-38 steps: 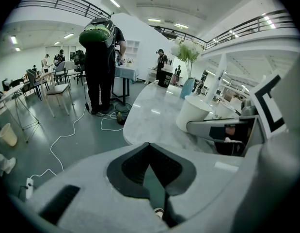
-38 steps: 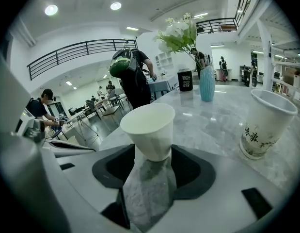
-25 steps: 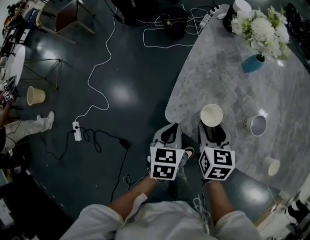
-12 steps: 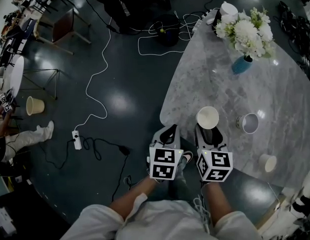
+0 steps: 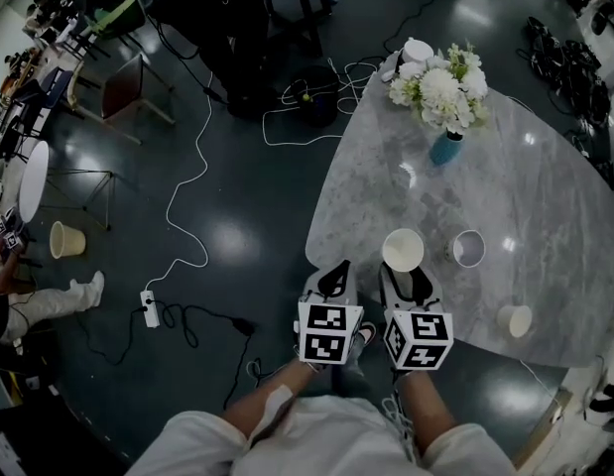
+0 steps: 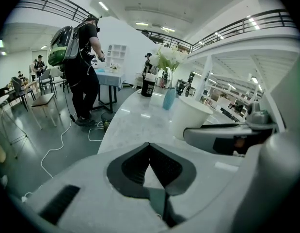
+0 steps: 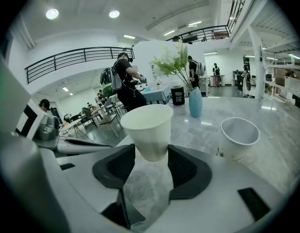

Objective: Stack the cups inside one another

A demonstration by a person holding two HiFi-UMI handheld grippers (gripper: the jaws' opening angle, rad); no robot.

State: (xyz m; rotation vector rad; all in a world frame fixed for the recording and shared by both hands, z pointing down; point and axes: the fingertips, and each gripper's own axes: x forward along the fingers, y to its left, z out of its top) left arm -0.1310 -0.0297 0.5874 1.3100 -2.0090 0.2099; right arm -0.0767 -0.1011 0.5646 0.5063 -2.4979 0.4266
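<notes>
My right gripper (image 5: pixel 406 278) is shut on the base of a cream paper cup (image 5: pixel 403 250), which it holds upright at the marble table's near left edge. In the right gripper view the same paper cup (image 7: pixel 149 130) sits between the dark pads (image 7: pixel 188 166). A white cup (image 5: pixel 468 248) stands just right of it, also visible as the white cup (image 7: pixel 240 136) ahead on the right. A third, small cup (image 5: pixel 514 319) stands near the table's front edge. My left gripper (image 5: pixel 335 274) is shut and empty, off the table beside the right one; its jaws meet at a point (image 6: pixel 150 152).
A blue vase of white flowers (image 5: pixel 445 147) and a black-and-white cup (image 5: pixel 418 53) stand at the far end of the marble table (image 5: pixel 545 196). Cables and a power strip (image 5: pixel 151 308) lie on the dark floor at left. A person with a backpack (image 6: pixel 82 62) stands farther off.
The head view has pulled back and shows more of the table. The right gripper still holds the cream cup, now a little closer to the white cup. The left gripper stays shut.
</notes>
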